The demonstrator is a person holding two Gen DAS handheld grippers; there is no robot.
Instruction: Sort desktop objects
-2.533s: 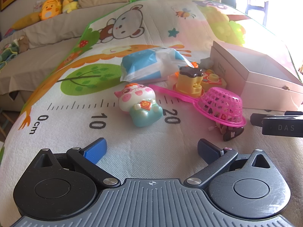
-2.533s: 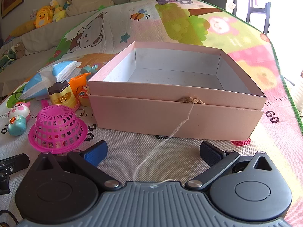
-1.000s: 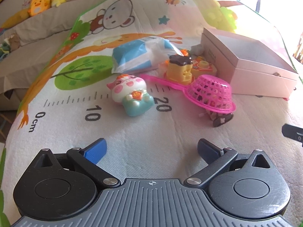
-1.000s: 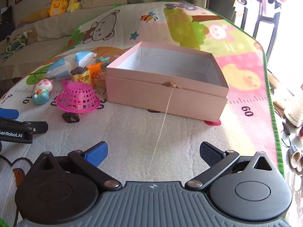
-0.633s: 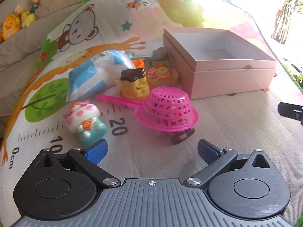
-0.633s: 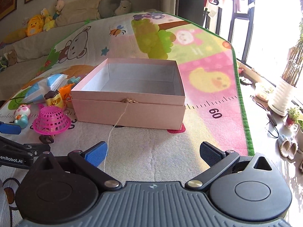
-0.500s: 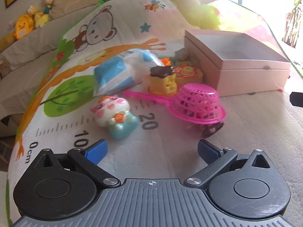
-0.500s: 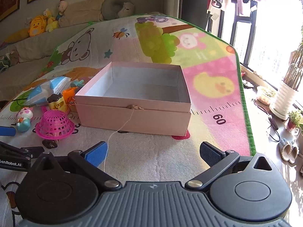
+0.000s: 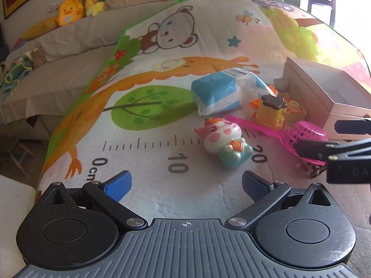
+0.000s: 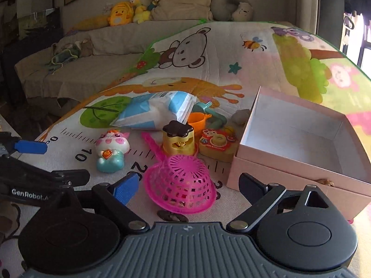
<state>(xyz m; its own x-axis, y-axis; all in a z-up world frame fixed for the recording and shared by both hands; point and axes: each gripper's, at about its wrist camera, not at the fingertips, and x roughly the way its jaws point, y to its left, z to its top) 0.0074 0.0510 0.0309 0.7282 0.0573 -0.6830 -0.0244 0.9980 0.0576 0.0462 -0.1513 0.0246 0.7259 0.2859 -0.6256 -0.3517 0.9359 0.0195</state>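
Swinging back toward the toys, the right gripper point(image 10: 187, 186) is now hanging just over the pink strainer point(image 10: 179, 184), where half a second ago it was facing the pink box point(image 10: 301, 153) from farther off; its jaws are closing, the strainer's upturned mesh bowl lying between them with the pads not pressing on it. The left gripper point(image 9: 186, 181) is standing wide over bare mat point(image 9: 150, 120), holding nothing. Only the right view is showing the box's white, hollow inside, an orange cup point(image 10: 197, 120) and a teal piece point(image 10: 214, 115) behind the yellow toy point(image 10: 178, 140); the left view is giving the box point(image 9: 324, 92) as a low side edge, partly cut off by the right gripper's black arm. The strainer is glossy latticed plastic with a thin straight handle; a small dark object is peeking from under its rim. A smooth rounded cow figure point(image 9: 223, 143) is lying on its back beside the printed ruler, and a crinkly blue-and-white packet point(image 9: 225, 92) is sitting behind it. Plush toys point(image 10: 129, 11) are lining the sofa beyond.
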